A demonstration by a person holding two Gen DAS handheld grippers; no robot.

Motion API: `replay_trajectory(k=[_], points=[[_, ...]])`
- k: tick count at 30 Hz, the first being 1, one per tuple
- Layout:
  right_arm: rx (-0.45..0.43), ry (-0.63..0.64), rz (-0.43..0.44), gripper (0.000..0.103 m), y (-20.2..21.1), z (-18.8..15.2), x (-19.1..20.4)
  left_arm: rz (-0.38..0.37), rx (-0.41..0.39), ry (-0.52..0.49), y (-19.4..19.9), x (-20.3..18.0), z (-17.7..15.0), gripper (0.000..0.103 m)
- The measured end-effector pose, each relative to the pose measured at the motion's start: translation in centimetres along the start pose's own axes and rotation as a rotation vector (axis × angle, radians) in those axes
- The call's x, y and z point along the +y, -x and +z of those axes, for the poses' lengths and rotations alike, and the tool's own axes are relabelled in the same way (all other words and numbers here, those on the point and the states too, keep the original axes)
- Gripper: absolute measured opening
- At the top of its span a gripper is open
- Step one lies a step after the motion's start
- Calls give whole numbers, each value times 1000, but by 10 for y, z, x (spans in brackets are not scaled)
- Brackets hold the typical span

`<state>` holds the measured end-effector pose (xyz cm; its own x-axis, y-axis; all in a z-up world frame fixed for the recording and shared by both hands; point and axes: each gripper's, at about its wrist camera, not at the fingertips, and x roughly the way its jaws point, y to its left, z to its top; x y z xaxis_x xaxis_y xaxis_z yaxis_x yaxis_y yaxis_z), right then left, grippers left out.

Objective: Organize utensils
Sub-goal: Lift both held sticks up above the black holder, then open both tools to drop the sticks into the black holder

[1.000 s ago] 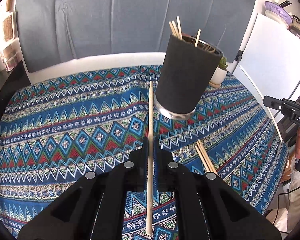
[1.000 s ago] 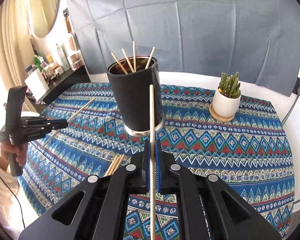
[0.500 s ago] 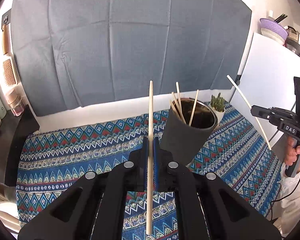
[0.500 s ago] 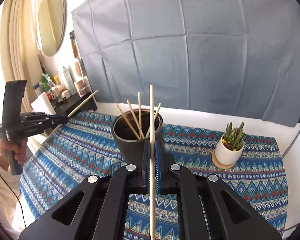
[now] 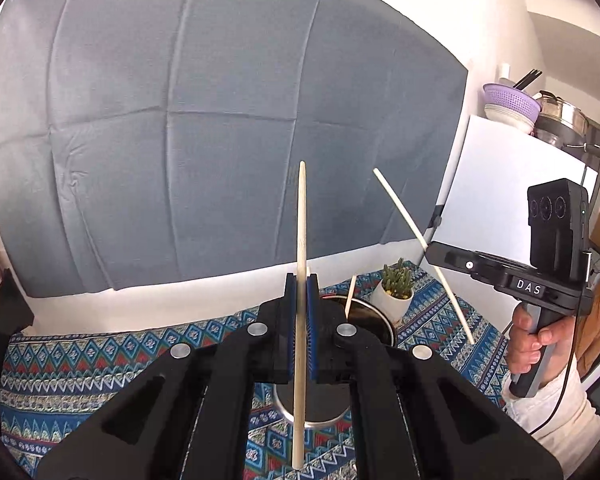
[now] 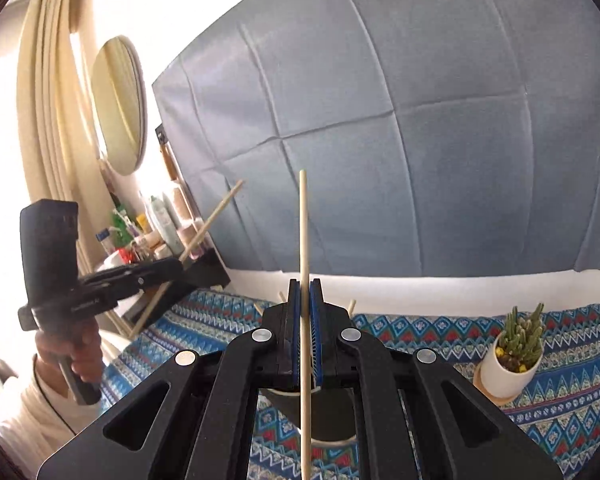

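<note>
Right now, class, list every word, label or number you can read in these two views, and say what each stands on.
"DAS": white letters on the side of the right gripper, seen from the left wrist view.
Pale print on the left gripper body: too blurred to read.
Labels on the shelf bottles: too small to read.

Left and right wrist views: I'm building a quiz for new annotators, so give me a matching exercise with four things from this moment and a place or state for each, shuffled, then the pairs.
Things:
1. left gripper
2. cactus pot
3. round mirror
4. black utensil cup

Places or states:
A. hangs on the wall by the curtain
B. stands on a wooden coaster on the patterned cloth
C. shut on a wooden chopstick
D. stands below the right gripper, with stick tips showing past the fingers

Pairs: 1-C, 2-B, 3-A, 4-D
</note>
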<state>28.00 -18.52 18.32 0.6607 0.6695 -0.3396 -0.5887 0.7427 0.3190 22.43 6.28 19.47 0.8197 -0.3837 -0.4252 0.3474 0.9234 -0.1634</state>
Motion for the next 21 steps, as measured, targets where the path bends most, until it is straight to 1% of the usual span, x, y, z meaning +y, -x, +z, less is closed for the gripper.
replay_trajectory(k=[2, 6, 8, 9, 12, 15, 17, 19, 21], points=[[-36, -18, 13, 5, -7, 1, 0, -69, -29, 42, -13, 1, 0, 5], [-111, -34, 42, 5, -22, -1, -2, -172, -94, 44, -35, -9, -5, 5], [-157, -48, 41, 5, -27, -4, -3, -251, -134, 81, -42, -9, -10, 5], [-185, -66, 47, 5, -28, -6, -6, -274, -157, 97, -44, -9, -12, 5], [-267, -97, 48, 5, -29, -10, -12, -273, -238, 101, -48, -12, -19, 5], [-341, -77, 43, 5, -33, -15, -11, -255, -302, 96, -50, -15, -27, 5], [-347, -59, 52, 5, -39, -18, -10, -266, -326, 89, -53, -15, -31, 5], [-322, -40, 50, 5, -49, -20, -9, -298, -329, 88, -58, -15, -36, 5], [-314, -34, 48, 5, -56, -25, -9, -279, -330, 75, -61, -16, -40, 5]])
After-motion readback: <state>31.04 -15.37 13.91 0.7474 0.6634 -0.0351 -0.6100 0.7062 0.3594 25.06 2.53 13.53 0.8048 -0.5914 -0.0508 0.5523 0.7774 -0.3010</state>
